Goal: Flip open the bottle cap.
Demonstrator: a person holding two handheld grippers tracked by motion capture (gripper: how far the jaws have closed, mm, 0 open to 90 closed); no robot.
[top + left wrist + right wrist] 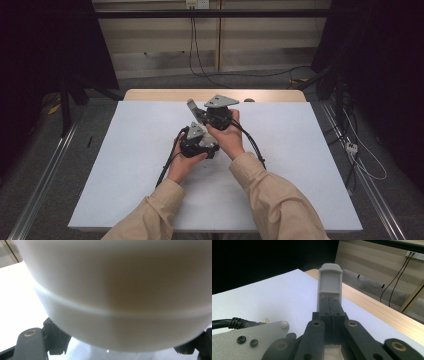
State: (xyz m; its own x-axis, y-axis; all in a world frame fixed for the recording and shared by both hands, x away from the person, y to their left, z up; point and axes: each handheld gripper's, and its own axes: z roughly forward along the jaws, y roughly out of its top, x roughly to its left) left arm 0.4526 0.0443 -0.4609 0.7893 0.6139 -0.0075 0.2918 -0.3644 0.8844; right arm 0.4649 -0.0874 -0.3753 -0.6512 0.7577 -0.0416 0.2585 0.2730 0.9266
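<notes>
Two grippers sit close together mid-table. My right gripper (pixel 329 302) has its jaws pressed together on a small grey plastic clip-like piece (pixel 330 280), raised above the white table sheet (pixel 125 165). My left gripper (pixel 197 142), just nearer, surrounds a blurred white rounded object (pixel 120 295); whether it grips, I cannot tell.

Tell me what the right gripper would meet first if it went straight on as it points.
Nothing near, apparently: the right gripper, fingers shut on a grey plastic piece, points over the white sheet toward the wooden table edge; depth is unclear.
</notes>
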